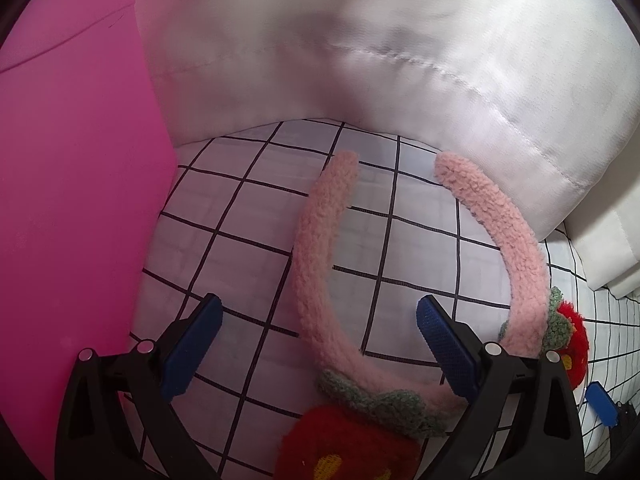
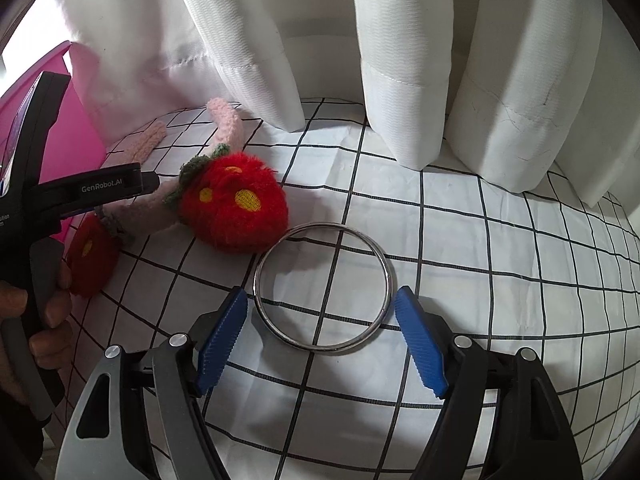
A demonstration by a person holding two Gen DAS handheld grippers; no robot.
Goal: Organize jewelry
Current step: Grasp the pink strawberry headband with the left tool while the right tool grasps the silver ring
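Your right gripper (image 2: 320, 320) hung released, fingers straddling the near rim of the silver bangle (image 2: 322, 289), which lay flat on the checked desk (image 2: 500, 272). Your left gripper (image 1: 320, 344), also released, straddled the pink headband (image 1: 320, 248) beside the bangle.

One brand can be read: "GenRobot.AI" is printed in pale letters on the black arm of the left gripper (image 2: 116, 188), seen in the right wrist view. Below it, on the same gripper's handle, a few small white letters are cut off at the frame edge and cannot be made out. Nothing is legible in the left wrist view.
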